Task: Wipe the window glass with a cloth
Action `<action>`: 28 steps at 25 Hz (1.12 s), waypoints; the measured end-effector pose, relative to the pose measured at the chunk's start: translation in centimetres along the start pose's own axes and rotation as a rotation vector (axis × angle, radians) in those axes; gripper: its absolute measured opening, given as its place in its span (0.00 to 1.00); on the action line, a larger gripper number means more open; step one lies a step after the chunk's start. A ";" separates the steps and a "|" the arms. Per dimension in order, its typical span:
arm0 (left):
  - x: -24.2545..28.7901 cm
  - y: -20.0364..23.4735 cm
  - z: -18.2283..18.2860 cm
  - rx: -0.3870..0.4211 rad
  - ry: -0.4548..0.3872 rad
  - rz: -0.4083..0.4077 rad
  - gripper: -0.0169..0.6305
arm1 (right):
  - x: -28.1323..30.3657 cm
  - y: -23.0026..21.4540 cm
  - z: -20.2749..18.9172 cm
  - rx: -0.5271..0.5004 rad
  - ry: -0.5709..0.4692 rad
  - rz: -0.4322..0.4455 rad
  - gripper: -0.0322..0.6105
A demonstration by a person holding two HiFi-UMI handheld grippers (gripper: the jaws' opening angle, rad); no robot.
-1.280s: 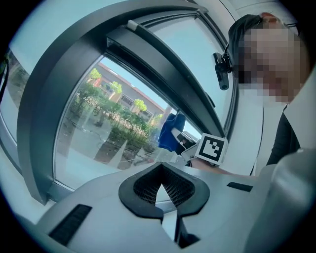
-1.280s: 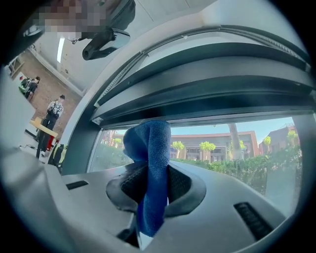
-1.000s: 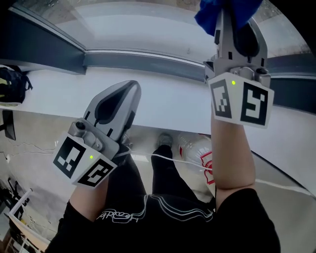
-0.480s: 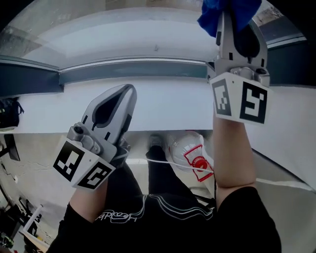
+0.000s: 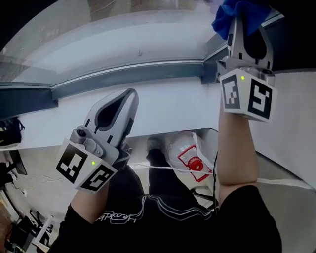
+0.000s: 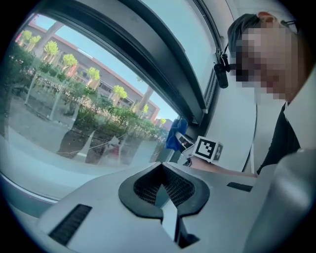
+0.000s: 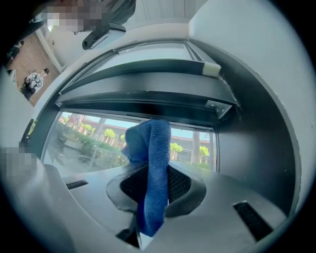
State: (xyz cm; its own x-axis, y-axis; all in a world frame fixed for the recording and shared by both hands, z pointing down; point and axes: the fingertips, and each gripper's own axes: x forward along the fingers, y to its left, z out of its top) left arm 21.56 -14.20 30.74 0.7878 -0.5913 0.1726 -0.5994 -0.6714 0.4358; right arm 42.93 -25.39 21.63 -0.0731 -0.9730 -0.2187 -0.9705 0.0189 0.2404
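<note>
Over the white sill [image 5: 168, 106], at the left, my left gripper [image 5: 129, 96] hovers with its jaws pressed together on nothing. Beyond it the window glass [image 5: 123, 34] runs above a dark frame [image 5: 128, 76]. Below the sill lies a plastic bottle [image 5: 190, 153]. At the right, my right gripper [image 5: 245, 22] clamps the blue cloth [image 5: 232, 12] up by the glass's corner.

Plastic bottle [image 5: 181, 146] w/ red label on floor [image 5: 39, 155], below white sill [image 5: 168, 106]

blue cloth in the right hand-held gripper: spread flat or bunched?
Bunched. The blue cloth is a folded wad clamped in the right hand-held gripper, its rounded end sticking out toward the window glass.
</note>
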 end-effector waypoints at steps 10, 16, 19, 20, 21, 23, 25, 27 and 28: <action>2.3 -2.2 -1.3 0.024 0.045 -0.072 0.04 | -0.8 -4.6 -1.4 0.019 0.013 -0.113 0.15; 0.2 0.6 -1.1 -0.006 0.020 -0.045 0.04 | -1.2 0.2 0.6 -0.039 -0.022 -0.056 0.15; -2.3 2.8 -0.8 -0.019 0.000 -0.017 0.03 | -1.6 4.6 1.3 0.012 -0.023 -0.011 0.15; -3.4 3.5 -0.7 -0.024 -0.005 -0.005 0.04 | -1.8 6.3 1.5 0.036 -0.019 0.004 0.15; -4.6 4.3 -0.6 -0.030 -0.009 0.005 0.04 | -1.9 8.1 1.6 0.054 -0.015 0.020 0.15; -7.2 6.1 -0.1 -0.039 -0.015 0.023 0.03 | -2.1 12.2 2.2 0.065 -0.005 0.052 0.15; -10.2 8.4 0.4 -0.050 -0.024 0.054 0.04 | -2.1 16.8 2.6 0.071 0.005 0.099 0.15; -13.6 11.2 0.5 -0.065 -0.039 0.108 0.03 | -1.8 22.1 2.6 0.096 0.011 0.165 0.15; -15.4 12.6 0.5 -0.074 -0.046 0.135 0.03 | -1.7 24.9 2.6 0.107 0.013 0.198 0.15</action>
State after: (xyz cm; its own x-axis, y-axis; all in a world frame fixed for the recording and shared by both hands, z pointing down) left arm 1.76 -13.78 33.17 0.6922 -0.6950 0.1946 -0.6863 -0.5505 0.4753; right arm 18.27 -22.67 25.55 -0.2620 -0.9509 -0.1649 -0.9565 0.2332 0.1751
